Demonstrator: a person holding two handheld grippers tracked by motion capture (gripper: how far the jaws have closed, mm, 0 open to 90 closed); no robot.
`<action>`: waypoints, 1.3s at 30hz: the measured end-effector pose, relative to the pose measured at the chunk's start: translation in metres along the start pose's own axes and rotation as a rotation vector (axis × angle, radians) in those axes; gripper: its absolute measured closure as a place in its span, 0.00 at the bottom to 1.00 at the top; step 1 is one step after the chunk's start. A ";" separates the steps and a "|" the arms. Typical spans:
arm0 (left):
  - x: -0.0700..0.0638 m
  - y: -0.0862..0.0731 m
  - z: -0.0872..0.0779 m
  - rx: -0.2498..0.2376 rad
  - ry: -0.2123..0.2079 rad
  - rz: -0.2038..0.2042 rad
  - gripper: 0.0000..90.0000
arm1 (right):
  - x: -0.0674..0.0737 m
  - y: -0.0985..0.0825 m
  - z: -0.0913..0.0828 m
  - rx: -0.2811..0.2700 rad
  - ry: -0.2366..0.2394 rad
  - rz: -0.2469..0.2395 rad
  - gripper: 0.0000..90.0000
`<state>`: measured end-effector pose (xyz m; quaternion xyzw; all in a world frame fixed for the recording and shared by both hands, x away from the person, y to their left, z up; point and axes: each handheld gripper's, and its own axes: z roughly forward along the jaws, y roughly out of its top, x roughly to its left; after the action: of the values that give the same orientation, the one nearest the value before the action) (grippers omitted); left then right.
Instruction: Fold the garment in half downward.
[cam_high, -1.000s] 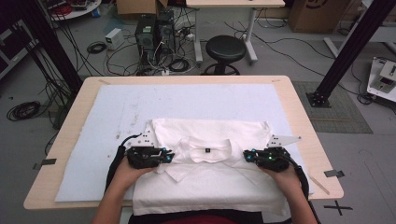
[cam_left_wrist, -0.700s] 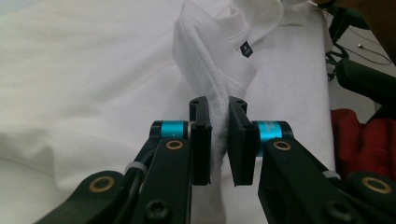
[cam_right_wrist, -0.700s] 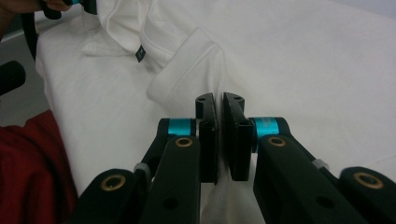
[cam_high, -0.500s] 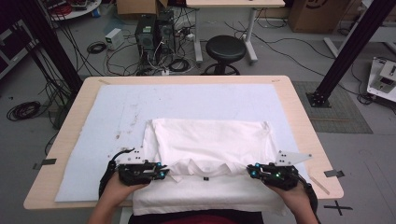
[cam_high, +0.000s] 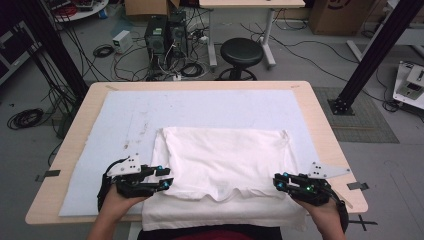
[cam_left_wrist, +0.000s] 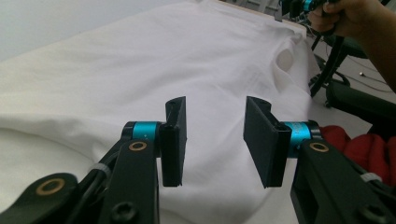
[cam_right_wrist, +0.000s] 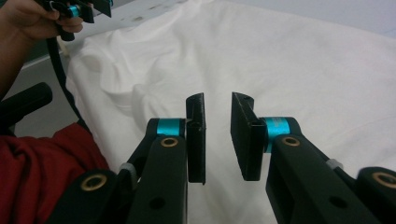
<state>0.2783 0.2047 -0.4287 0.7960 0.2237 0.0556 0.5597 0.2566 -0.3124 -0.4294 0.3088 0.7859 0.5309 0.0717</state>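
Two grippers were in your hands, one at each lower corner of the garment. Your left gripper (cam_high: 167, 178) sat at about eight o'clock on the table, its jaws parted to a moderate gap after just opening, nothing between them, white cloth lying under and beyond them in the left gripper view (cam_left_wrist: 215, 140). Your right gripper (cam_high: 278, 183) sat at about four o'clock, its jaws also just opened but to a narrower gap, again with no cloth pinched between the pads (cam_right_wrist: 217, 140).

One white T-shirt (cam_high: 225, 165) lay flat between the two grippers, at six o'clock on the table. Its long axis ran from three to nine o'clock, since it was folded into a wide band. The neckline dipped toward you at six o'clock, and the upper edge at twelve o'clock was straight. A lower layer of the shirt hung over the near table edge.

One pale blue mat (cam_high: 200, 110) covered most of the wooden table (cam_high: 320, 125). The mat lay bare from nine through twelve to three o'clock, so you had plenty of open room beyond the shirt. Your side was tight, with the shirt already at the edge.
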 end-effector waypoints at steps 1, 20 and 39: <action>0.001 0.001 0.004 0.003 0.001 -0.006 0.66 | -0.002 0.000 0.002 0.005 0.000 -0.001 0.85; -0.022 -0.021 0.008 0.188 -0.022 0.027 0.66 | 0.017 -0.030 0.005 0.154 -0.026 -0.077 0.80; -0.017 -0.026 0.013 0.200 0.157 -0.099 0.63 | 0.009 -0.036 -0.004 0.158 -0.144 0.041 0.76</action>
<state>0.2604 0.1931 -0.4544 0.8289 0.3104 0.0675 0.4604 0.2329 -0.3193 -0.4570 0.3668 0.8116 0.4451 0.0927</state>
